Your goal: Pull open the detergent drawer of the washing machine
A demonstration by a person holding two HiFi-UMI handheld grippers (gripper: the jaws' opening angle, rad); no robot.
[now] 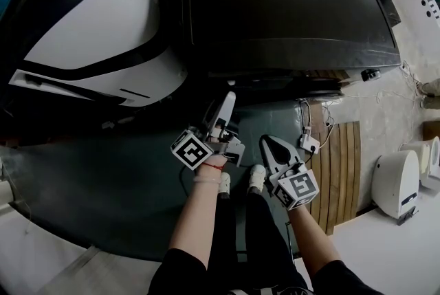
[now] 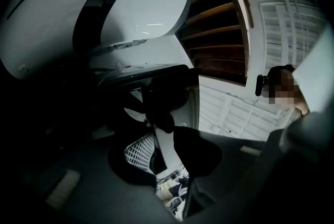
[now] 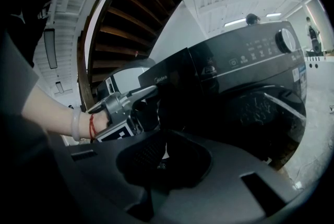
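The black front-loading washing machine (image 1: 289, 5) fills the upper middle of the head view, and its front (image 3: 250, 87) shows in the right gripper view. Its glossy black detergent drawer (image 3: 175, 79) sits at the upper left of that front and looks flush. My left gripper (image 1: 227, 102) points up at the drawer's left edge (image 2: 156, 79); its tips (image 3: 152, 93) lie against it. Its pads (image 2: 141, 152) stand apart with a pale strip between them, open. My right gripper (image 1: 269, 144) hangs lower and back from the machine, shut (image 3: 164, 157) on nothing.
A white rounded appliance (image 1: 103, 18) stands close on the left. A wooden staircase (image 3: 125, 24) rises behind. A wooden slat mat (image 1: 340, 170), a power strip with cable (image 1: 308, 142) and white units (image 1: 395, 183) lie to the right. The person's feet (image 1: 240, 180) stand on dark flooring.
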